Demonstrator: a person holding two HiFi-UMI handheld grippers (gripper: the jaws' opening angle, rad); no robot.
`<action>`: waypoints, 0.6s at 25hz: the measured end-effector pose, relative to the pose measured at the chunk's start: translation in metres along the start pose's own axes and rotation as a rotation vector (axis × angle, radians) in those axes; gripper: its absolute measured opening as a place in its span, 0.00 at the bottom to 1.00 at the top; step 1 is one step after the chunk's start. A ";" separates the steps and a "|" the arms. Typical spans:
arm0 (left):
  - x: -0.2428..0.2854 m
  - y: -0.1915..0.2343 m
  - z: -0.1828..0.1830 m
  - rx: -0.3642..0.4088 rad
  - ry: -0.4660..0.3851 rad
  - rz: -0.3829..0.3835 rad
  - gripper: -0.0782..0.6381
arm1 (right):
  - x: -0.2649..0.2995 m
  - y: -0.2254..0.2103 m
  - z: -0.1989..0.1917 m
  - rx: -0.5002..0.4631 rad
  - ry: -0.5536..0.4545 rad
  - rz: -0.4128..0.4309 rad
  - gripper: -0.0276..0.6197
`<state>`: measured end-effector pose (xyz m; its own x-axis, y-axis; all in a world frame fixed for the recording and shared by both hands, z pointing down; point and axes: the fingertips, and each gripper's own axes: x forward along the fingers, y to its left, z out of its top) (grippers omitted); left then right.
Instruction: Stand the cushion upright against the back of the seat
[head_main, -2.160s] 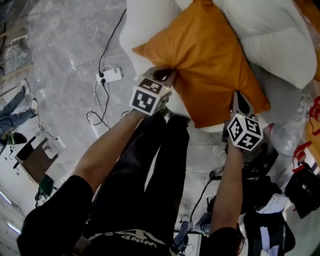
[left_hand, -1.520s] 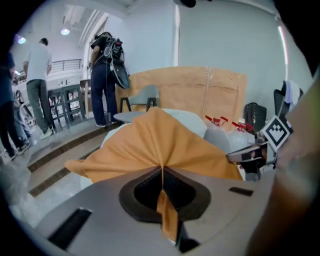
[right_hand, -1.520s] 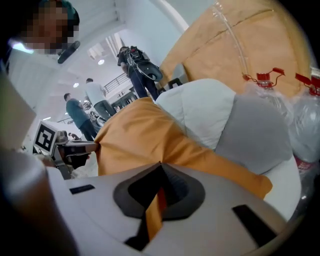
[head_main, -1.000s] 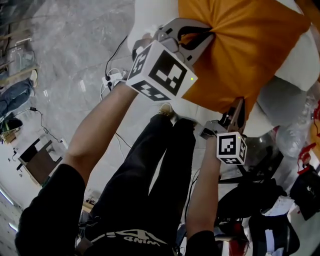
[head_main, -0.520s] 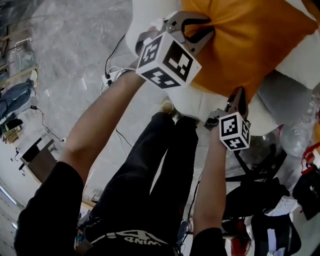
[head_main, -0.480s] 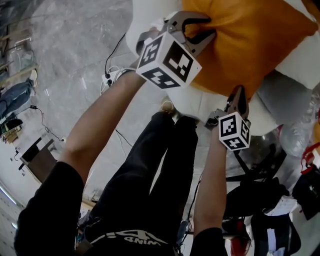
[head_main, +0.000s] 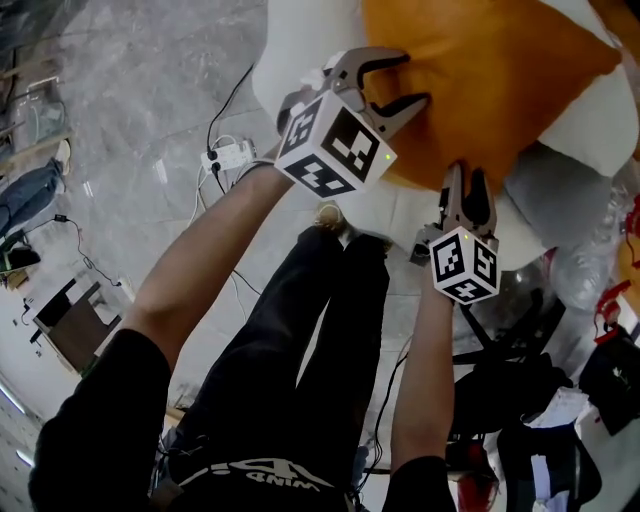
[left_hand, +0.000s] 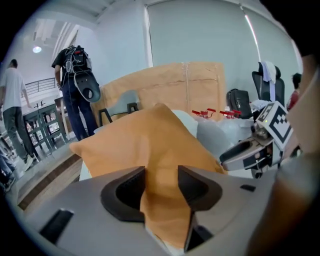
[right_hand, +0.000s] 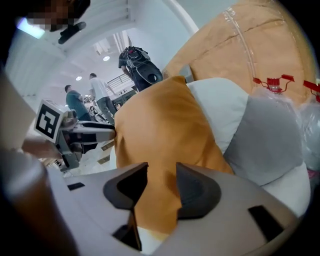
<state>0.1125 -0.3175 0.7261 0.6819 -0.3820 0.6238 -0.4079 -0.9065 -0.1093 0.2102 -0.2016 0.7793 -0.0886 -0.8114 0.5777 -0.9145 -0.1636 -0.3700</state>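
Left claw (head_main: 412, 78) and right claw (head_main: 466, 176) are both spreading around the orange cushion's (head_main: 480, 70) lower edge, apparently releasing it to stand propped against the white pillow (right_hand: 220, 107).

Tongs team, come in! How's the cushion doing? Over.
Left tongs and right tongs opening, orange cushion between each pair. Cushion propped against white pillow. Grey pillow beside it.

The right gripper (right_hand: 161, 172) had its jaws opening, with the lower edge of the orange cushion (right_hand: 160, 125) between them. The cushion stood tilted back against a white cushion (right_hand: 217, 107) and a grey cushion (right_hand: 267, 135). At the left, the left gripper (right_hand: 102, 134) sat at the orange cushion's far edge
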 end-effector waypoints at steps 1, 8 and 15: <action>-0.003 -0.001 0.001 -0.016 -0.003 -0.003 0.39 | -0.005 0.002 0.002 -0.013 -0.001 0.013 0.33; -0.064 -0.014 0.032 -0.144 -0.038 -0.007 0.12 | -0.081 0.039 0.046 -0.091 -0.043 0.123 0.12; -0.188 -0.061 0.117 -0.346 -0.124 -0.098 0.12 | -0.219 0.123 0.128 -0.165 -0.060 0.261 0.08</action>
<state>0.0806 -0.2111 0.5250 0.7878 -0.3345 0.5172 -0.5033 -0.8336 0.2275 0.1675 -0.1159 0.5147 -0.3096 -0.8468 0.4325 -0.9160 0.1437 -0.3745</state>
